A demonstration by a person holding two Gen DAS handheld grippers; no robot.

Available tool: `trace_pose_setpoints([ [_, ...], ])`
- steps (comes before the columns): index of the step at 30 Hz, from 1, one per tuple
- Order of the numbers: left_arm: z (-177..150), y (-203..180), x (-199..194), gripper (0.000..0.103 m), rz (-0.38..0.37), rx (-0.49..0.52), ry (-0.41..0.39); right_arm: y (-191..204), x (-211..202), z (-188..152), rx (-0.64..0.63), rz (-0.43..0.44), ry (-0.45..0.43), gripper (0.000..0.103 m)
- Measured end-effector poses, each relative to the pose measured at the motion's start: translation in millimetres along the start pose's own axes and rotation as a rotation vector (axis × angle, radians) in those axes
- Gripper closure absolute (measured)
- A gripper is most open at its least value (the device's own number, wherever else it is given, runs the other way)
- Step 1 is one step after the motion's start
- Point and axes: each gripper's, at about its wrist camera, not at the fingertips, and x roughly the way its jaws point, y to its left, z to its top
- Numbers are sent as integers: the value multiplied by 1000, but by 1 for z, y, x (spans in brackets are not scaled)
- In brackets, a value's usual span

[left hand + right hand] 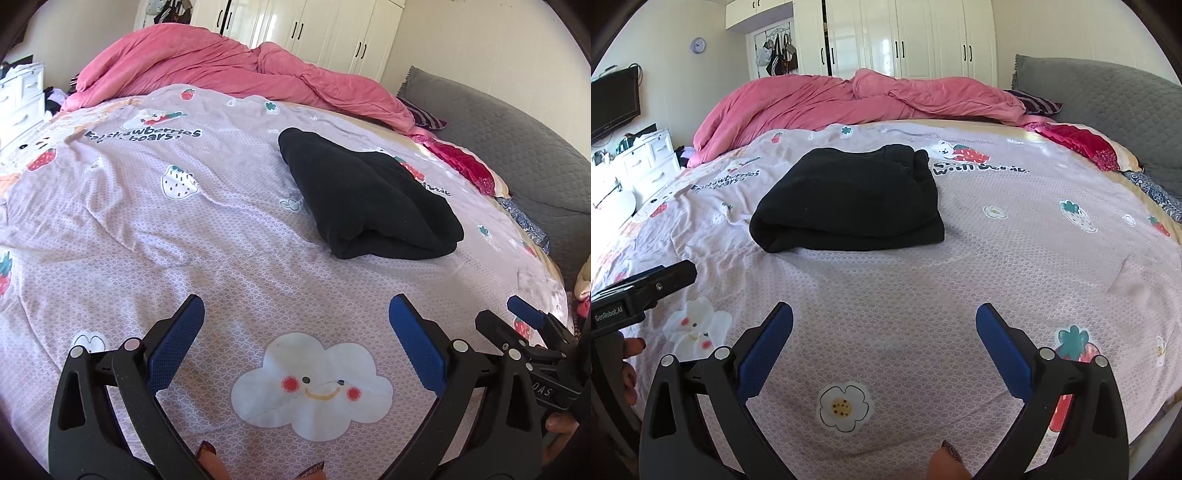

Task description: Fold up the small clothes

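Observation:
A black garment (pixel 365 199) lies folded into a thick bundle on the lilac printed bedsheet (pixel 184 236). In the right wrist view the black garment (pixel 849 195) sits ahead in the middle of the bed. My left gripper (pixel 295 306) is open and empty, held above the sheet short of the garment. My right gripper (pixel 884 312) is open and empty too, also back from the garment. The right gripper's tip (pixel 524 314) shows at the right edge of the left wrist view; the left gripper's body (pixel 646 284) shows at the left edge of the right wrist view.
A crumpled pink duvet (pixel 849 99) lies across the far side of the bed. A grey padded headboard (pixel 1108 107) and red pillow (pixel 1082 142) are at the right. White drawers (pixel 639 162) stand at the left, white wardrobes (pixel 905 37) behind.

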Motion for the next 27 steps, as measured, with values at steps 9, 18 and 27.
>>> trace_pose_setpoints([
  [9,0,-2,0,9,9,10,0,-2,-3,0,4,-6,-19,4],
  [18,0,-3,0,9,12,17,1,-3,-3,0,6,0,-5,4],
  [27,-1,-2,1,9,26,20,-1,-4,-3,-1,10,8,-2,4],
])
